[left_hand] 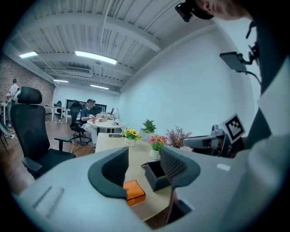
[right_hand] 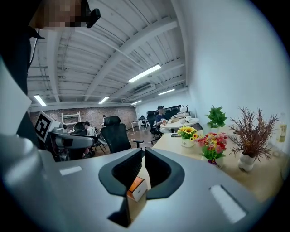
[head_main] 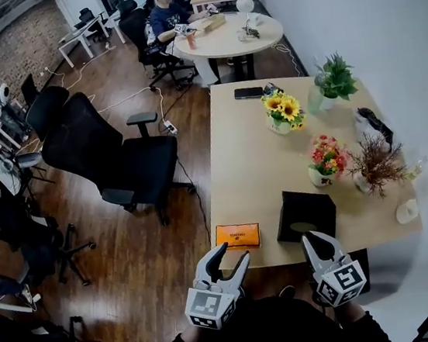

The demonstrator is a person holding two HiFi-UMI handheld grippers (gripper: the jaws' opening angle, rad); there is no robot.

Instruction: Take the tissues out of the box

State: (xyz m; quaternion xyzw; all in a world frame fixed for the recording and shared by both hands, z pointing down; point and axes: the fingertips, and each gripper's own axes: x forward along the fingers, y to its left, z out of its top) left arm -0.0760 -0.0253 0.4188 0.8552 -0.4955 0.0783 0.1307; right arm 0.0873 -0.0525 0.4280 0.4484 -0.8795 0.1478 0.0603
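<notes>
A black tissue box (head_main: pixel 305 213) stands near the front edge of the wooden table (head_main: pixel 252 161), its oval slot facing up; I make out no tissue sticking out. It also shows in the left gripper view (left_hand: pixel 156 174). My left gripper (head_main: pixel 231 256) hovers below the table's front edge, just in front of a flat orange box (head_main: pixel 237 235). Its jaws stand apart with nothing between them (left_hand: pixel 145 158). My right gripper (head_main: pixel 318 240) hangs just in front of the tissue box, apart from it. Its jaws are shut, nearly touching and empty (right_hand: pixel 142 156).
Further back on the table are a sunflower pot (head_main: pixel 283 112), a pink flower pot (head_main: pixel 326 158), a vase of dried twigs (head_main: pixel 373 165), a green plant (head_main: pixel 333 78) and a phone (head_main: pixel 248 92). A black office chair (head_main: pixel 111 160) stands left. A person sits at a round table (head_main: pixel 224 36) behind.
</notes>
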